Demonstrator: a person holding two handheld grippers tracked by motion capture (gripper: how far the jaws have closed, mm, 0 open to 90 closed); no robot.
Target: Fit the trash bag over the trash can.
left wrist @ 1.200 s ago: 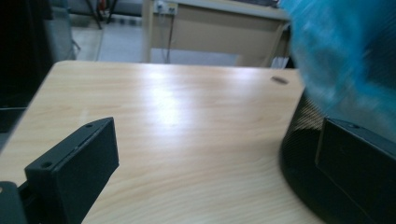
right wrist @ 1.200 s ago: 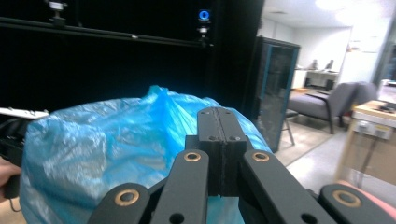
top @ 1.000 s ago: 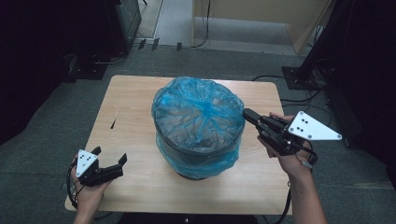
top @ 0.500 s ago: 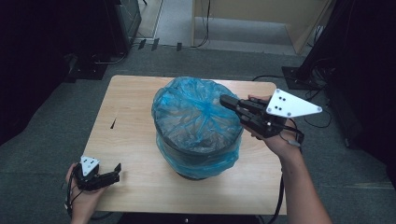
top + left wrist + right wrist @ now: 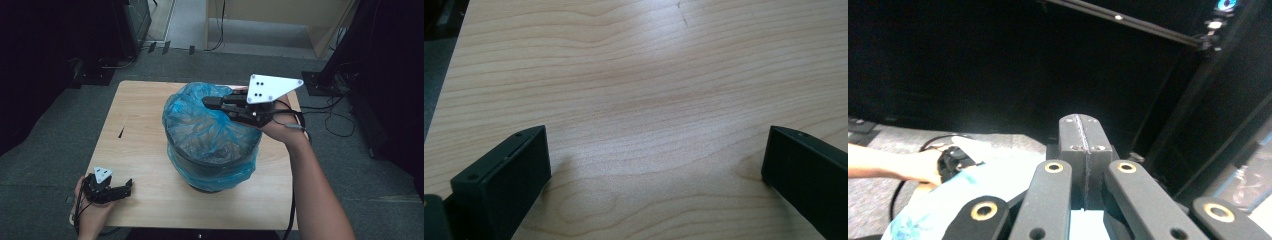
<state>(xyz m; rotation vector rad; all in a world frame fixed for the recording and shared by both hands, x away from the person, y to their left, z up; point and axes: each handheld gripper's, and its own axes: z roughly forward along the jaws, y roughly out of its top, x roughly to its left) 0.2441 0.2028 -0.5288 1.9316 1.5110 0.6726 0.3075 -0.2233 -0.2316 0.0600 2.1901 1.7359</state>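
Observation:
A black bin lined with a blue plastic bag stands at the middle of the wooden table. My right gripper hovers over the bin's far right rim and points left, with its jaws pressed together on nothing. In the right gripper view the shut jaws aim at a dark room, with the blue bag below them at the left. My left gripper lies low at the table's near left corner. In the left gripper view it stands wide open over bare wood.
A small dark mark is on the table left of the bin. Cables run over the grey floor to the right of the table. Dark equipment stands beyond the far left corner.
My right gripper has swung left and risen from beside the bin to above its far rim. My left hand has drawn back to the near left corner.

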